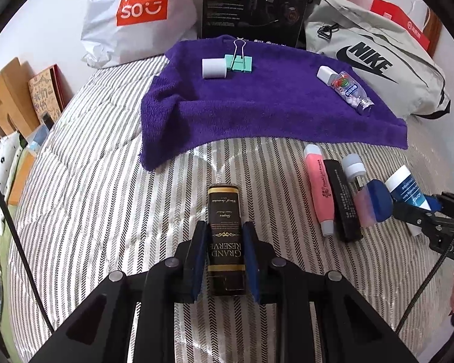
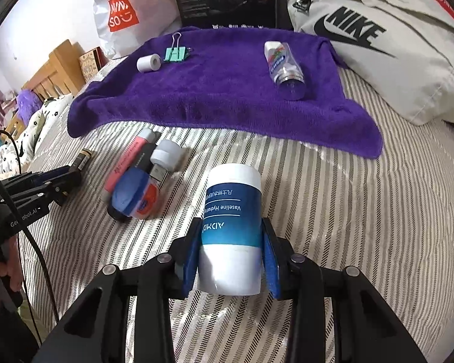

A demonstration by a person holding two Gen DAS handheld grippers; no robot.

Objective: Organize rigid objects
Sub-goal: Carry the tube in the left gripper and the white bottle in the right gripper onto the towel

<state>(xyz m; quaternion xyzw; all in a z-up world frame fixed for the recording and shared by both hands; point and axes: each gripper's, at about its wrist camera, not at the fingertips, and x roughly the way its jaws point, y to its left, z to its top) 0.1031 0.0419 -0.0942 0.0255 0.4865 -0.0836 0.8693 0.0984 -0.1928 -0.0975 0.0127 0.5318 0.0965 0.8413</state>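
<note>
In the left wrist view, the left tool (image 1: pixel 224 251) is seen closed on a dark box lettered "Grand Reserve" (image 1: pixel 226 236), held over the striped bed (image 1: pixel 90 196). On the purple towel (image 1: pixel 257 106) beyond, a white roll (image 1: pixel 214 68), a green binder clip (image 1: pixel 239 62) and a small clear bottle (image 1: pixel 349 89) are already laid out. Beside the towel, on the bed, a pink highlighter (image 1: pixel 317 190), a black stick (image 1: pixel 343 199) and a few small items are left in a heap.

In the right wrist view, the right tool (image 2: pixel 230 252) is seen clamped on a blue and white Vaseline tube (image 2: pixel 231 227), held above the bed, short of the towel. The task is judged partly done: three things are placed, two are in hand, and the heap is yet to be cleared.
</note>
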